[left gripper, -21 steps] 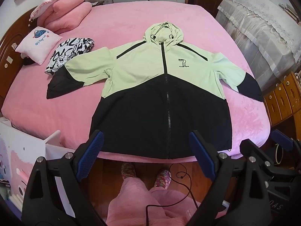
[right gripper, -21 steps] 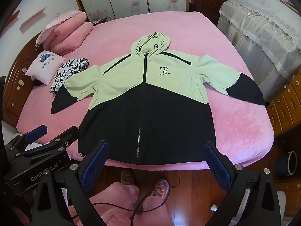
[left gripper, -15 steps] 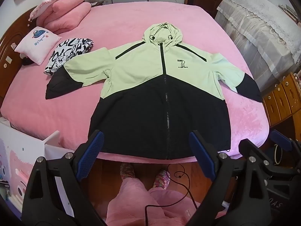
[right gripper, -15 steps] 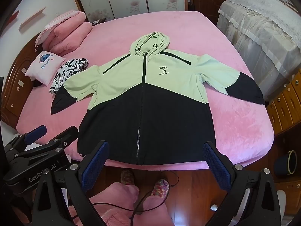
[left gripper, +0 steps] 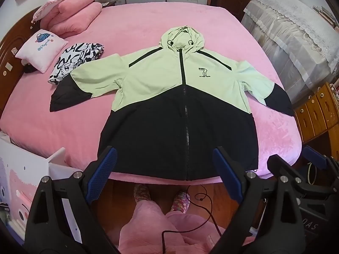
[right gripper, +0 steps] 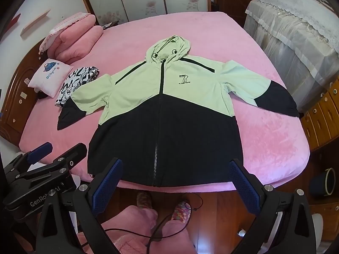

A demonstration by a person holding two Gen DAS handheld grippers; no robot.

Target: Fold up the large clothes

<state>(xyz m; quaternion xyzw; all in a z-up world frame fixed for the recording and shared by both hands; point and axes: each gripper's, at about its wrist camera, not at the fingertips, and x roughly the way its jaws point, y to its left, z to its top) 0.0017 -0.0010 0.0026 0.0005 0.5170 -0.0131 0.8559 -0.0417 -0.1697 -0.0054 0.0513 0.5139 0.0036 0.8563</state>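
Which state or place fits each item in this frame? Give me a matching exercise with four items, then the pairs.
Column 1:
1. jacket
2. left hand-held gripper
3. patterned cloth
4. small pillow

Column 2:
A. by the headboard, printed with a cartoon
B. spread flat, zipped, hood away from the person
C. open, holding nothing, at the bed's near edge
D. folded, black and white, touching the jacket's sleeve

Pairs: 1-B, 2-C, 3-D, 4-A
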